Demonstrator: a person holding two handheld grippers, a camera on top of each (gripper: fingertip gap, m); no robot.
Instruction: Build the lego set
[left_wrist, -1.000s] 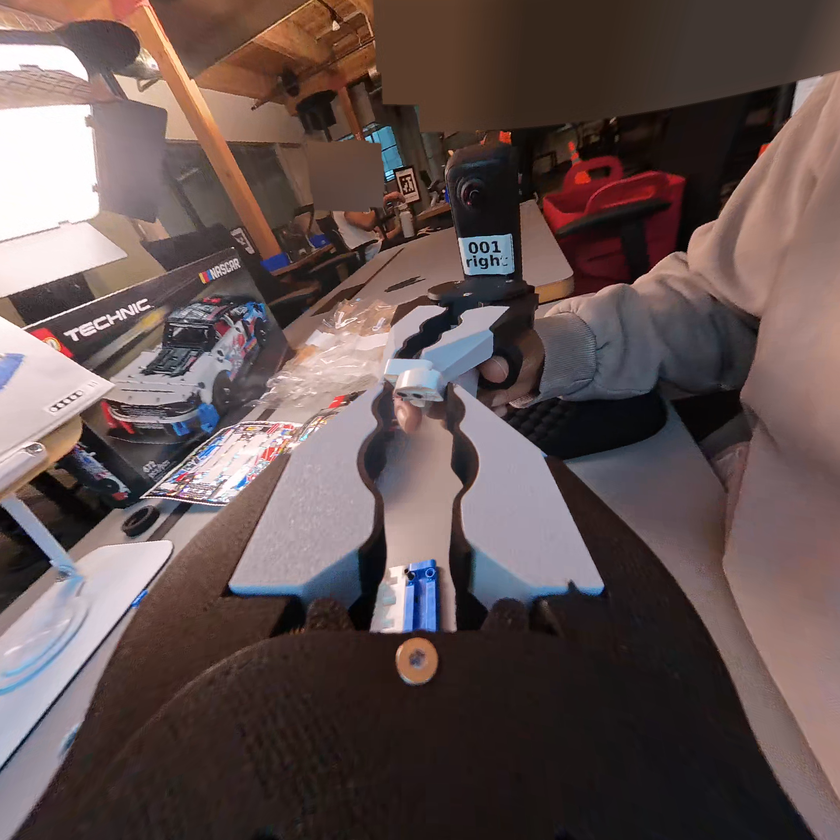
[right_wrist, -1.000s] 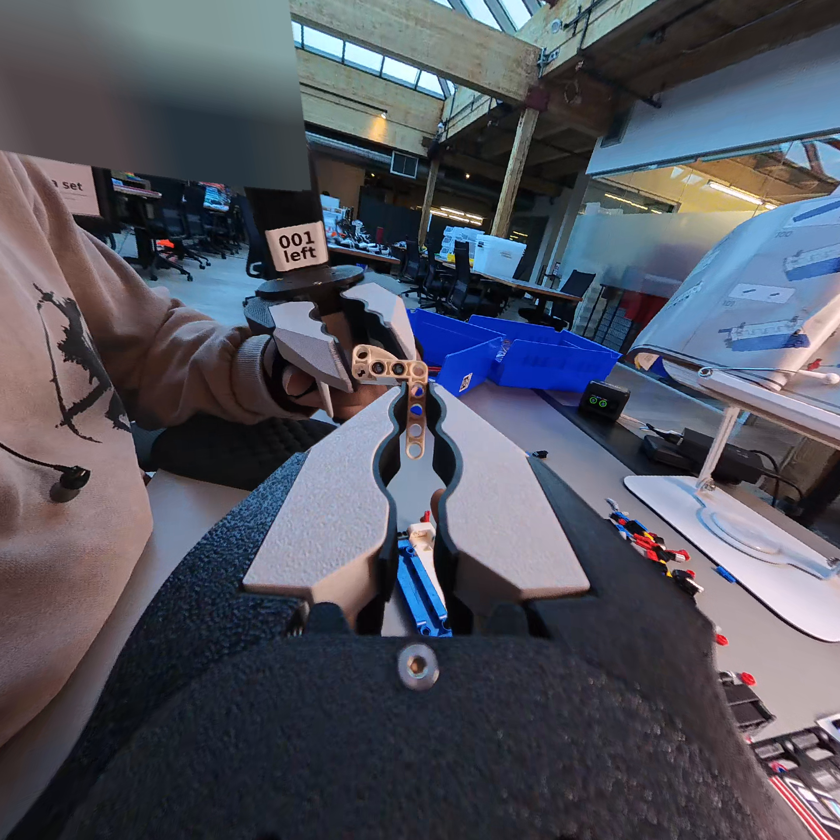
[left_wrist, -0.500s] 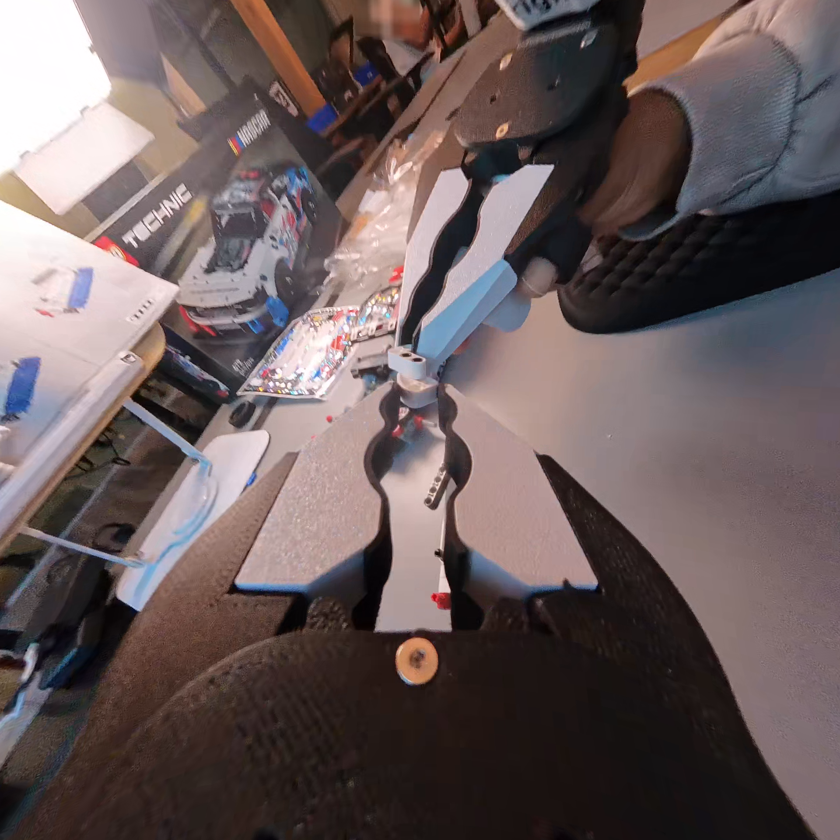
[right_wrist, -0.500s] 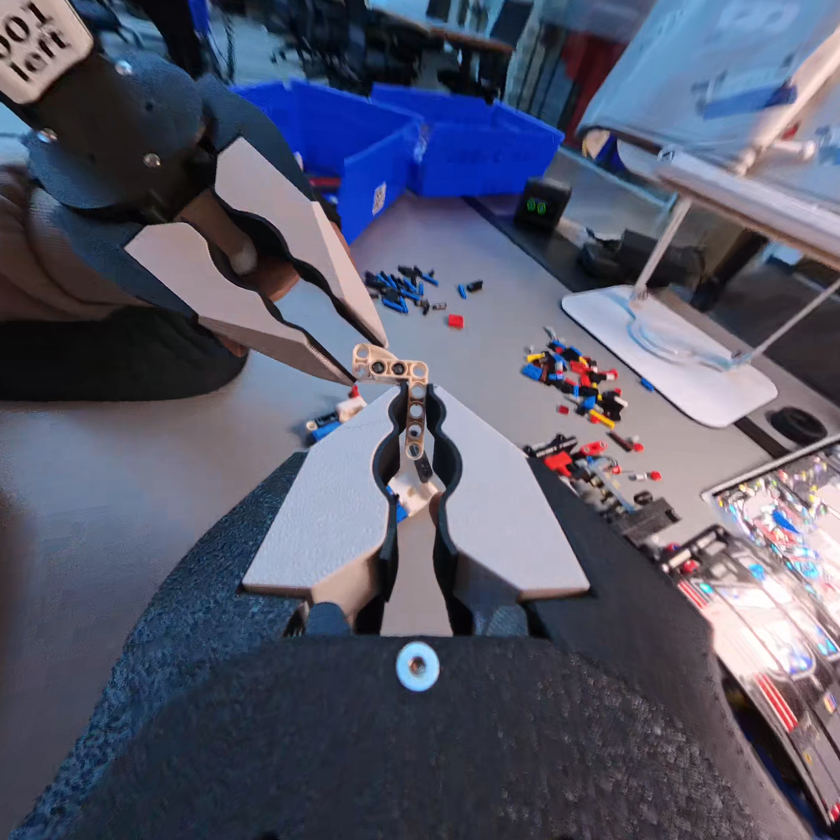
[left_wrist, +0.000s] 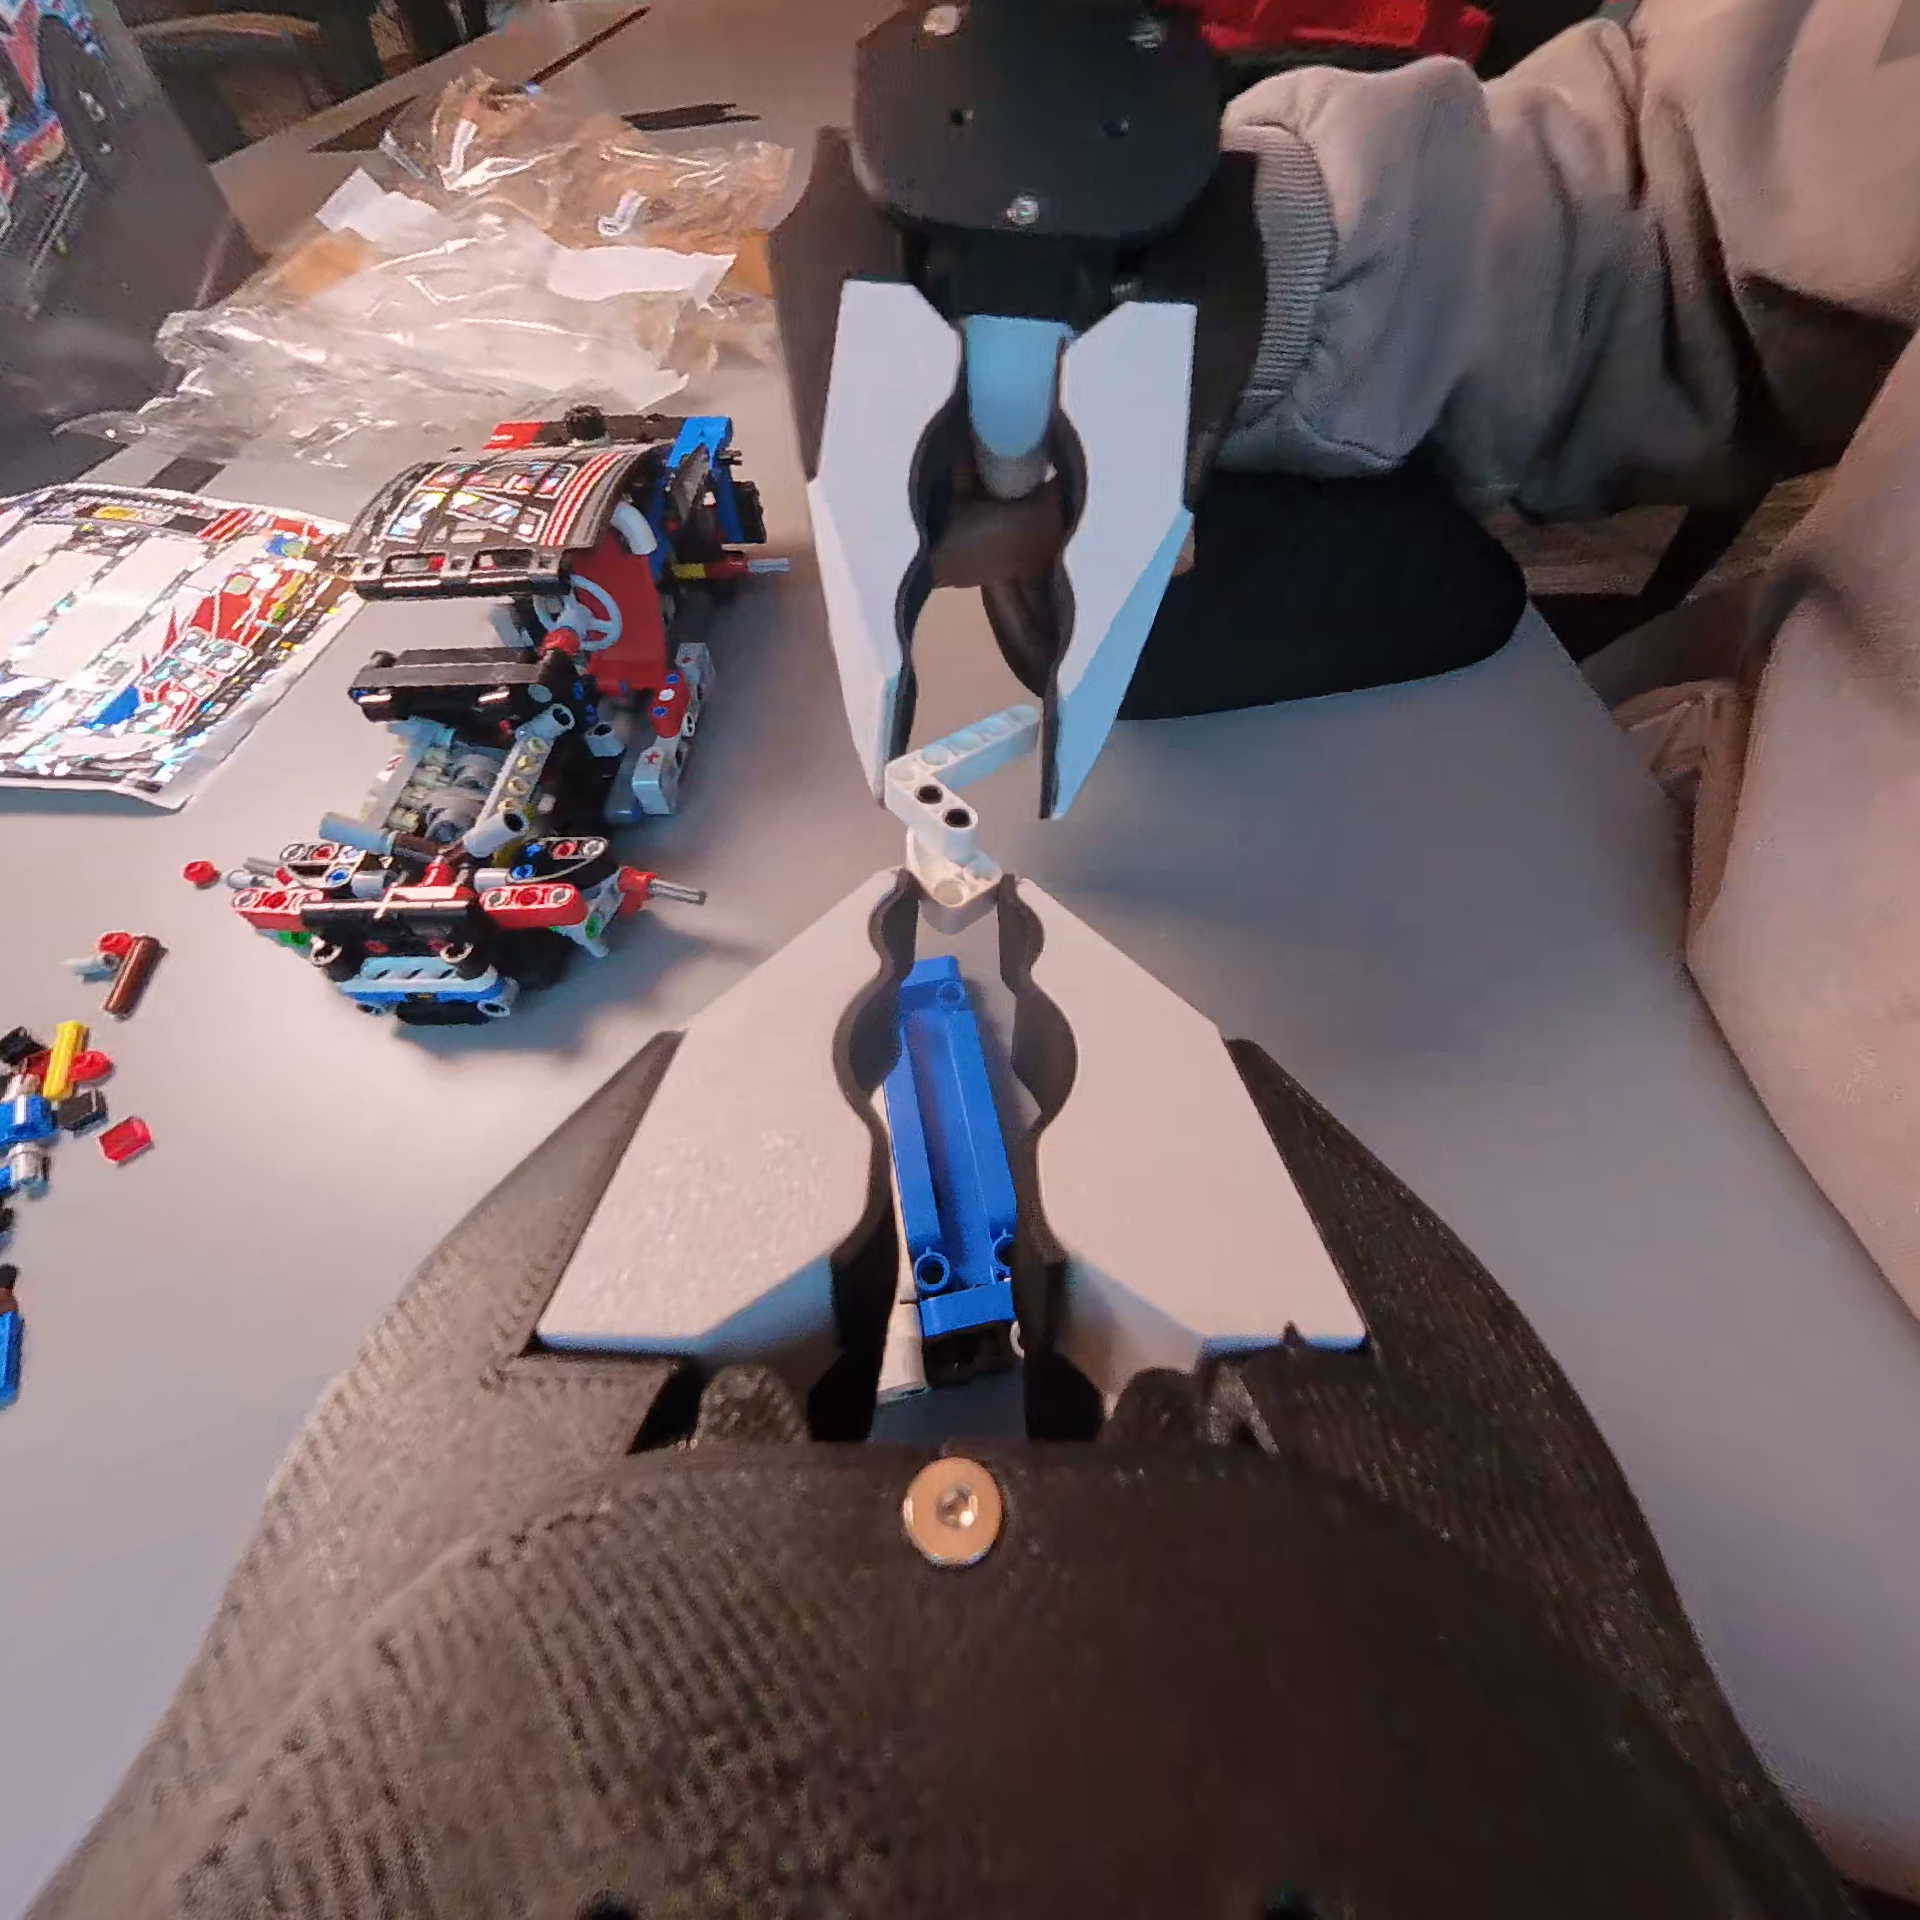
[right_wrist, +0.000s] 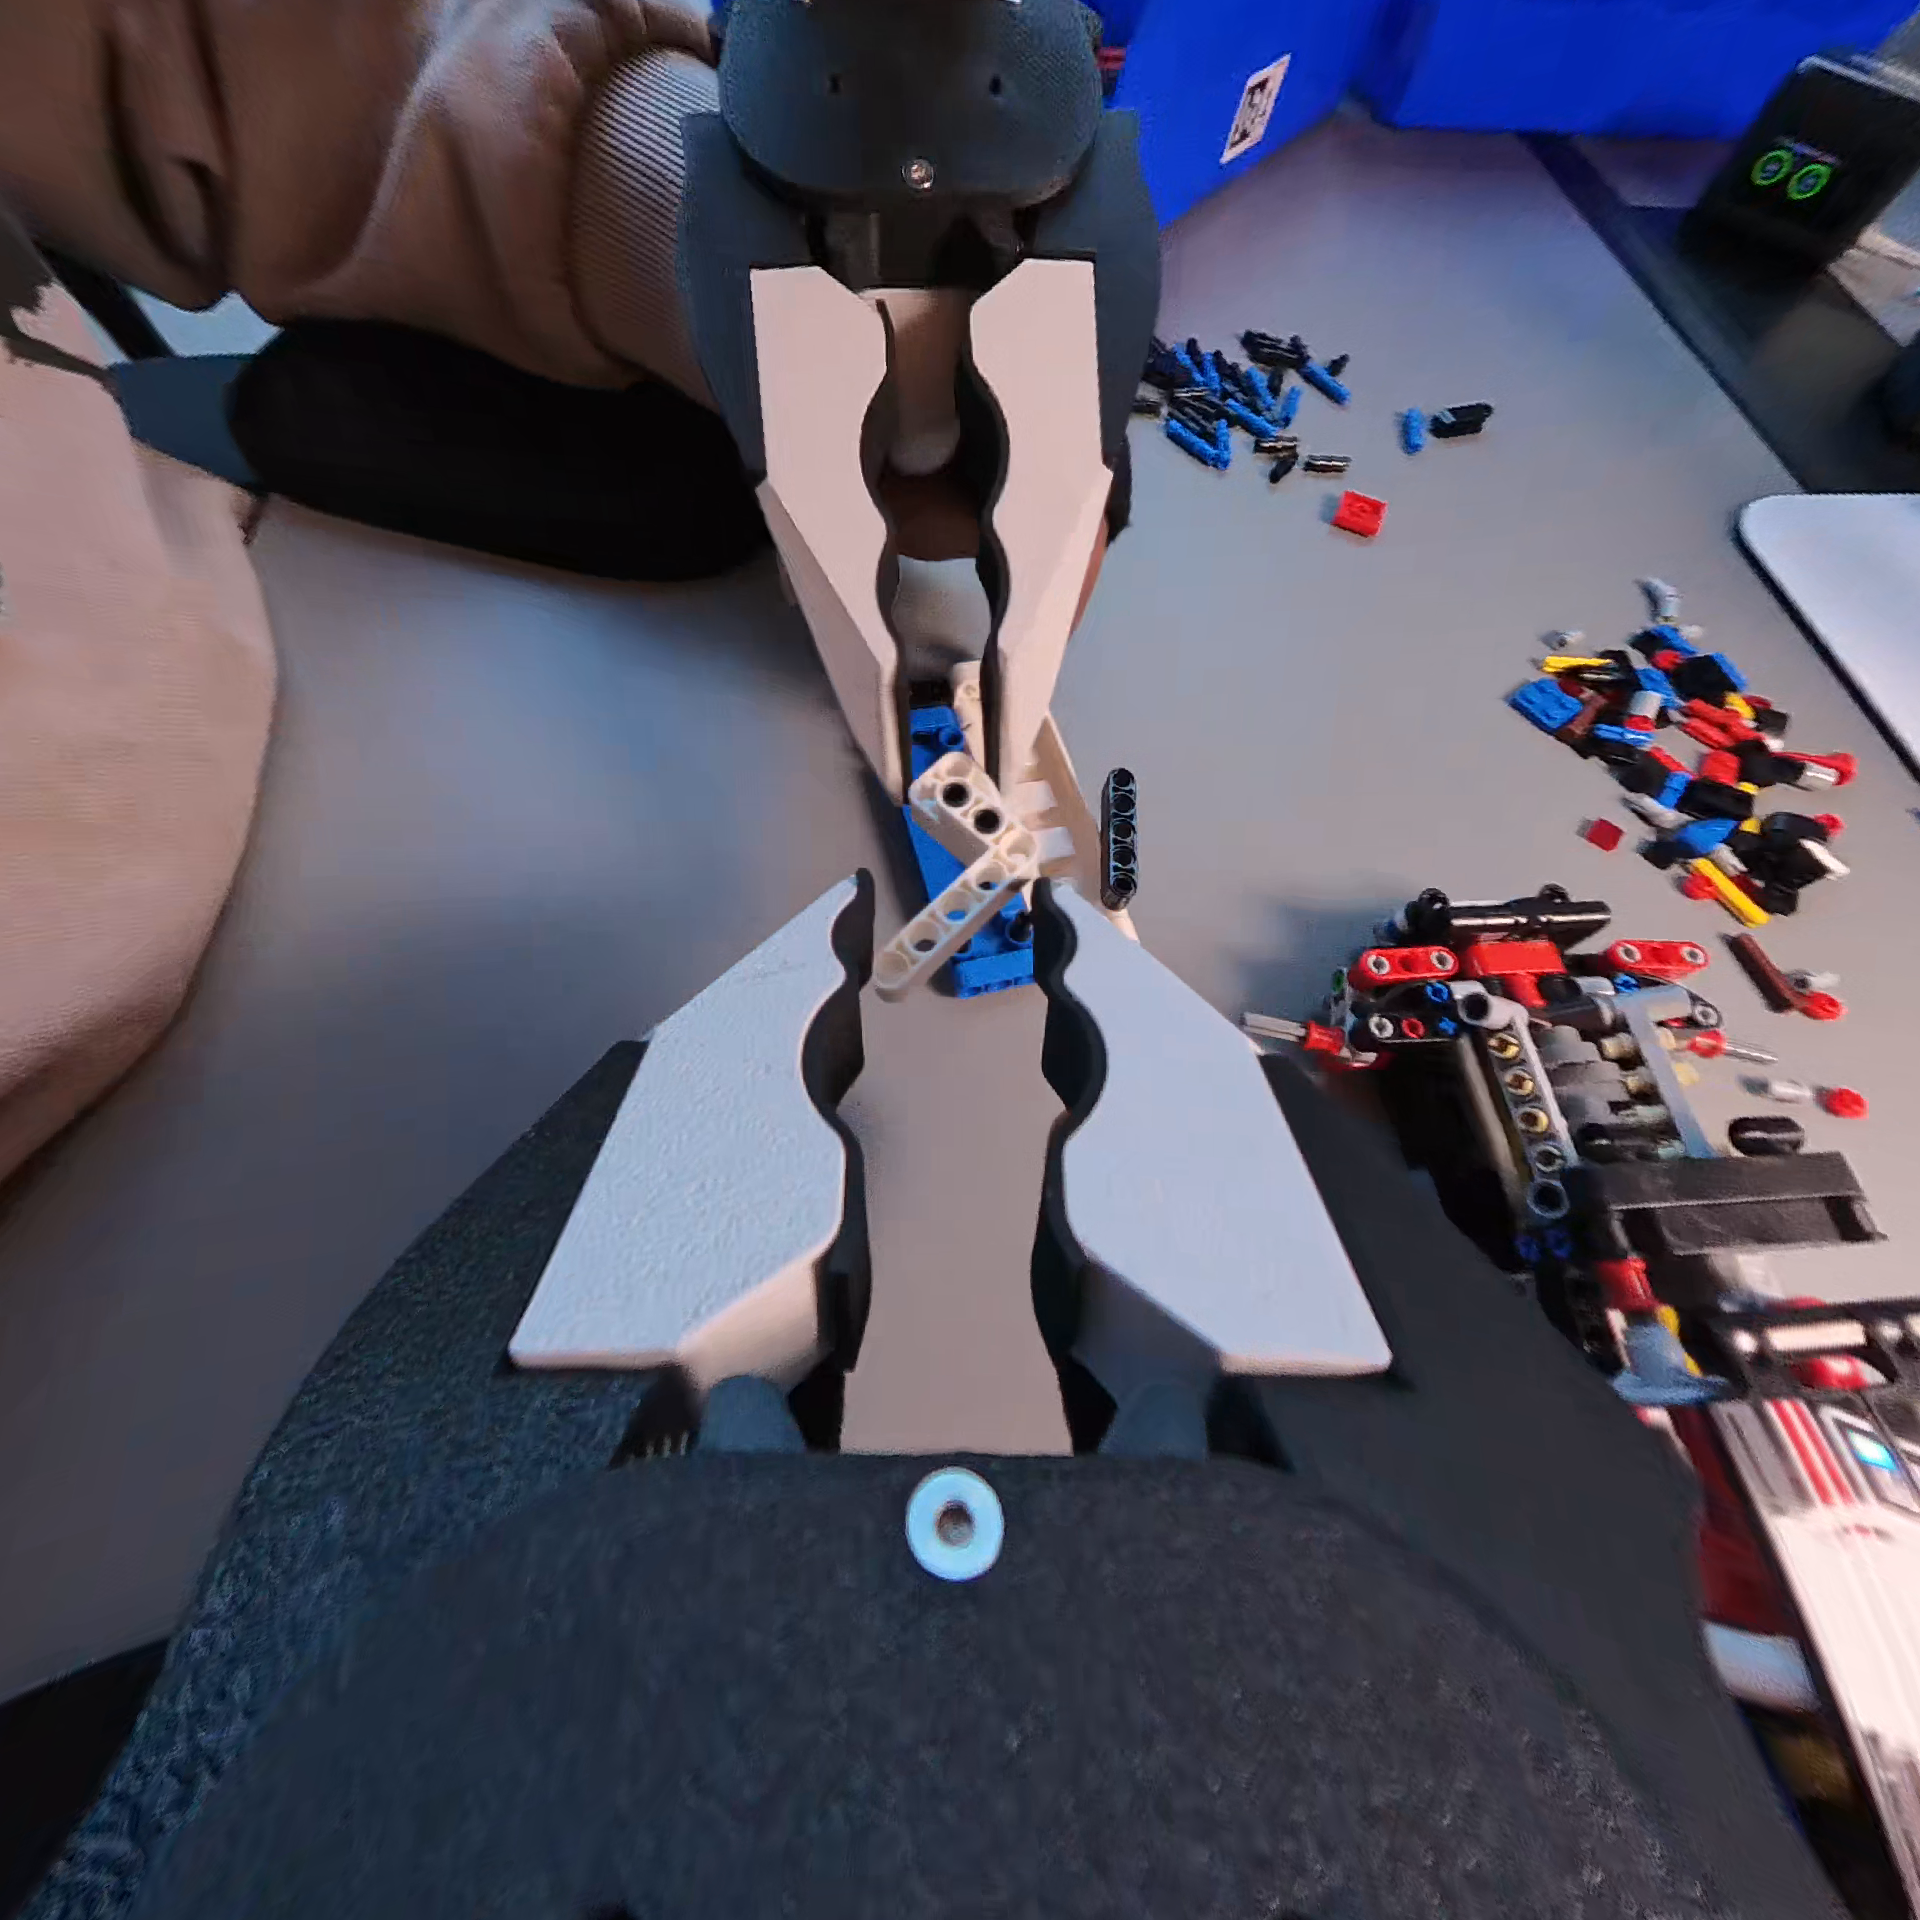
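1. Lego beam (right_wrist: 966, 857), white and L-shaped, hangs low over the counter (left_wrist: 1351, 987) between the two claws. It is right above a long blue beam (left_wrist: 951, 1132). I cannot tell whether the two touch. The half-built car (left_wrist: 499, 748) stands well apart, to the left in the left wrist view.
2. The left claw (left_wrist: 951, 883) is clenched on the short arm of the L. The right claw (right_wrist: 951, 894) is released, its jaws wide, and the long arm slants across the gap between them.
3. Risk: only the short arm is pinched. If the right claw nudges the L while closing, it could pivot in the left claw, and its holes would no longer line up with the blue beam.
4. Risk: closing on the slanted arm may catch one edge only. That could flick the piece onto the counter, near the black beam (right_wrist: 1119, 831), where it would have to be picked up again.
5. Look: the beam is pale, hard plastic, thin and smooth, with round holes along both arms. It is small against the claw tips, so there is little surface to grip.
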